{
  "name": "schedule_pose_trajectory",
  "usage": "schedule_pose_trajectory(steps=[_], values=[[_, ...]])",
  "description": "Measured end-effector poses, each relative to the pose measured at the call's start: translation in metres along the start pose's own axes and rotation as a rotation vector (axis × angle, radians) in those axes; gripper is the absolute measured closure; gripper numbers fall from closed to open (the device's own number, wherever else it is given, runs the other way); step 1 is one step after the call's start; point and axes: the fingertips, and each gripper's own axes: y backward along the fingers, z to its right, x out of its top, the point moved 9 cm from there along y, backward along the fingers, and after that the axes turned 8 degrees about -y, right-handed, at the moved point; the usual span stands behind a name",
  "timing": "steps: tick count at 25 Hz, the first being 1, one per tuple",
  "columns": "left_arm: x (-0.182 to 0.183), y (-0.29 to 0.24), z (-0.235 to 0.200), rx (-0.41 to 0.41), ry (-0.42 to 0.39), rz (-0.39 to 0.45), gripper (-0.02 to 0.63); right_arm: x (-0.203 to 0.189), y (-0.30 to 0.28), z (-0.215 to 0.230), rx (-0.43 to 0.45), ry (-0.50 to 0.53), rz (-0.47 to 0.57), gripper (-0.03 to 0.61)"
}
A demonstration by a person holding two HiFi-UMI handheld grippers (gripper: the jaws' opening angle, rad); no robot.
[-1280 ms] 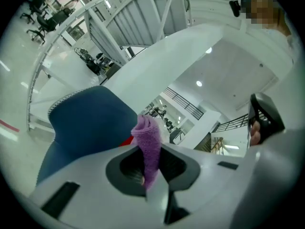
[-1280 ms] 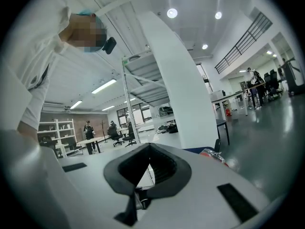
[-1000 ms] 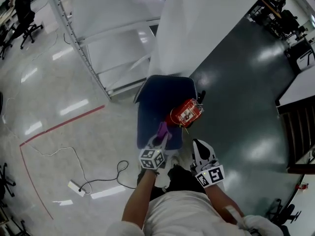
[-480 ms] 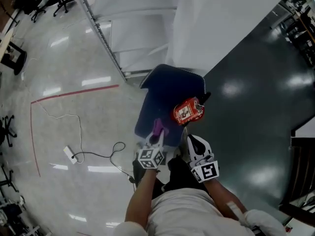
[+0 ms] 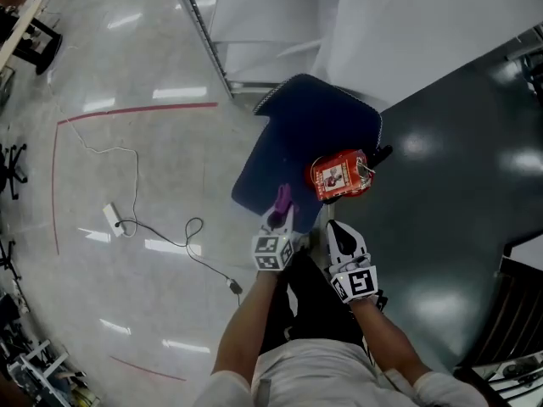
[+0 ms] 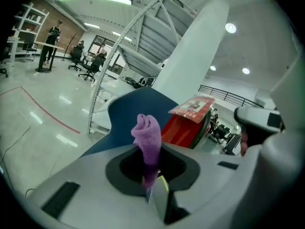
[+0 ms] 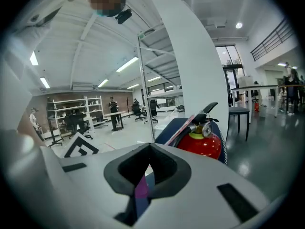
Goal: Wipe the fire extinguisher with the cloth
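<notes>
A red fire extinguisher (image 5: 341,176) stands on the seat of a dark blue chair (image 5: 297,134), with a tag on top and a black handle. My left gripper (image 5: 280,219) is shut on a purple cloth (image 5: 281,200), just short of the seat's near edge and left of the extinguisher. In the left gripper view the cloth (image 6: 147,137) sticks up from the left gripper (image 6: 150,187), with the extinguisher (image 6: 188,125) ahead to the right. My right gripper (image 5: 336,230) hangs close below the extinguisher, jaws together and holding nothing. The right gripper view puts the extinguisher (image 7: 206,142) ahead of the right gripper (image 7: 140,194).
A white partition (image 5: 407,24) and a metal frame (image 5: 204,32) stand behind the chair. A power strip (image 5: 113,217) with a black cable lies on the glossy floor at left, near a red tape line (image 5: 136,110). Dark floor lies to the right.
The head view has swung, so chair and extinguisher sit further right and higher in frame. Both grippers have edged a little closer to the extinguisher. The cloth stays in the left gripper.
</notes>
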Motion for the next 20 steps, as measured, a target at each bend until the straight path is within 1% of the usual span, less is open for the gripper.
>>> schedule_pose_trajectory(steps=[4,7,9,10,13,16,18,20], values=[[-0.031,-0.046,-0.011,-0.041,0.045,-0.022,0.557,-0.009,-0.006,0.005,0.013,-0.032,-0.012,0.566],[-0.066,-0.085,-0.026,-0.081,0.074,-0.096,0.557,-0.024,-0.010,0.005,0.011,-0.062,-0.033,0.566],[-0.093,-0.105,-0.033,-0.088,0.106,-0.145,0.557,-0.032,-0.009,0.005,0.014,-0.078,-0.056,0.566],[-0.104,-0.114,-0.036,-0.090,0.121,-0.156,0.557,-0.034,-0.009,0.006,0.016,-0.087,-0.063,0.566],[-0.126,-0.137,-0.045,-0.095,0.170,-0.156,0.557,-0.039,-0.009,0.008,0.028,-0.107,-0.068,0.566],[-0.139,-0.156,-0.052,-0.091,0.222,-0.145,0.557,-0.045,-0.010,0.012,0.039,-0.127,-0.079,0.566],[-0.144,-0.168,-0.051,-0.109,0.226,-0.150,0.557,-0.047,-0.010,0.015,0.040,-0.138,-0.092,0.566],[-0.144,-0.178,-0.047,-0.144,0.228,-0.156,0.557,-0.048,-0.010,0.018,0.036,-0.142,-0.106,0.566]])
